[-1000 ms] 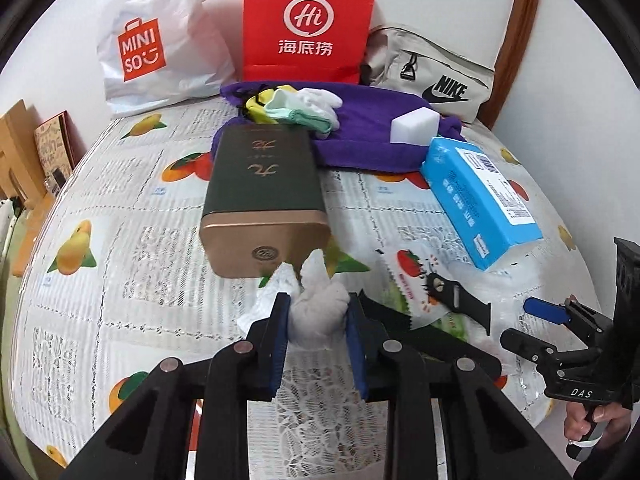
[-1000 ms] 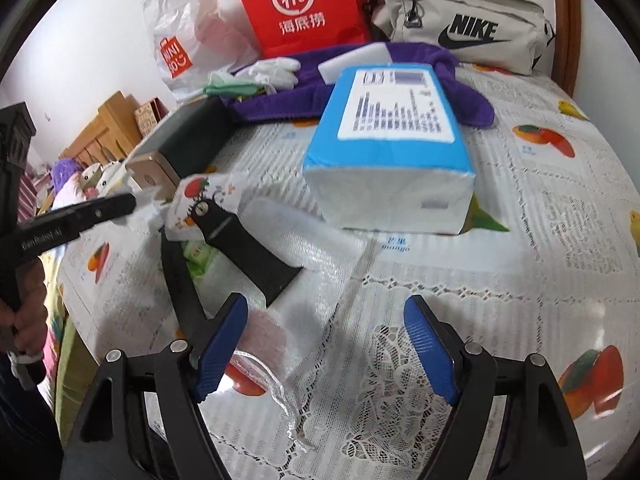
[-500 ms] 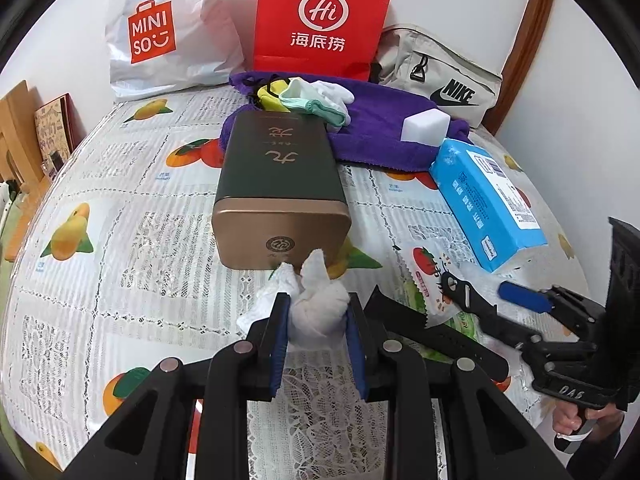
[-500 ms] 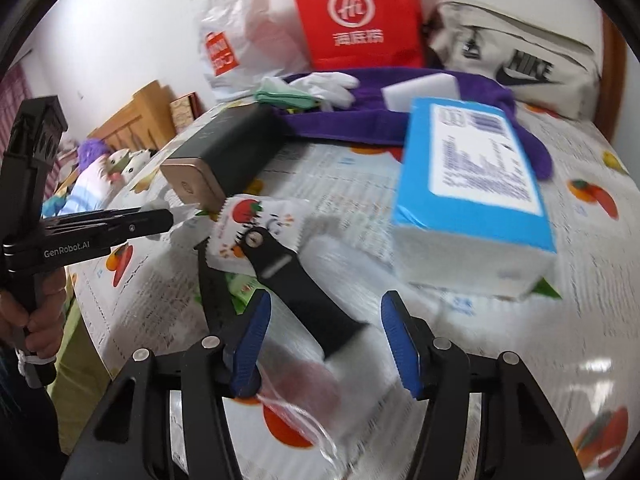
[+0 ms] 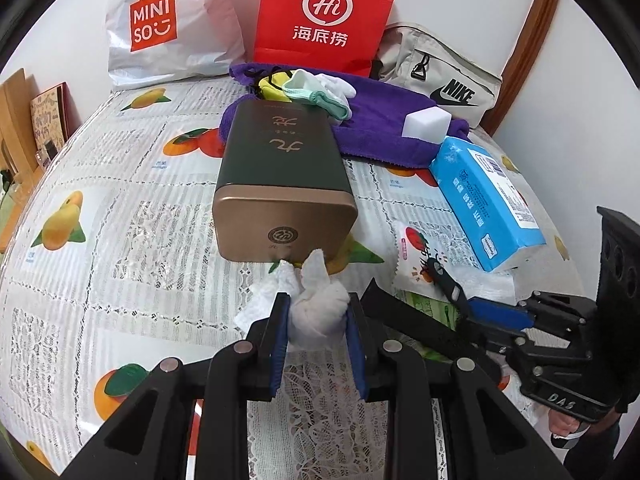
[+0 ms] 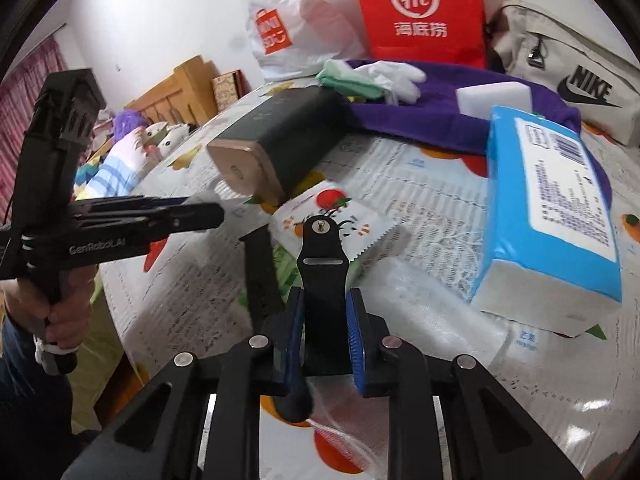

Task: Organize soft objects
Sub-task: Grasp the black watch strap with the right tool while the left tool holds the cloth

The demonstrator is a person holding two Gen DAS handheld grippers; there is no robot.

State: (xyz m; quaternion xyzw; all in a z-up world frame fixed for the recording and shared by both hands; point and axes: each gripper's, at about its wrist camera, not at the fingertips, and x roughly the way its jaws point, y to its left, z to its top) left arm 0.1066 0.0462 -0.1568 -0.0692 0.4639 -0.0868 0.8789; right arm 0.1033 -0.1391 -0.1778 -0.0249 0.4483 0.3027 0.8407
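Observation:
A crumpled white tissue wad [image 5: 316,284] sits pinched between the blue pads of my left gripper [image 5: 316,320], just in front of the green and gold tin [image 5: 280,168]. My right gripper [image 6: 323,316] is closing, and its pads press on a black strap [image 6: 322,264] that lies across a strawberry-print packet [image 6: 340,216]. A second black strap [image 6: 260,276] lies to its left. In the left wrist view the right gripper [image 5: 492,316] shows at the right, low over the table. A purple towel [image 5: 380,132] at the back carries a white sponge [image 5: 426,124] and light socks [image 5: 316,92].
A blue tissue pack [image 5: 484,196] lies at the right. A Miniso bag [image 5: 160,32], a red paper bag [image 5: 324,16] and a Nike pouch [image 5: 440,80] stand against the back wall. The fruit-print tablecloth [image 5: 120,200] is bare at the left. A clear plastic bag [image 6: 420,292] lies under the strap.
The right gripper's jaws went from wide open to closed on the black strap as it swung left toward it. The left gripper kept its hold on the tissue wad.

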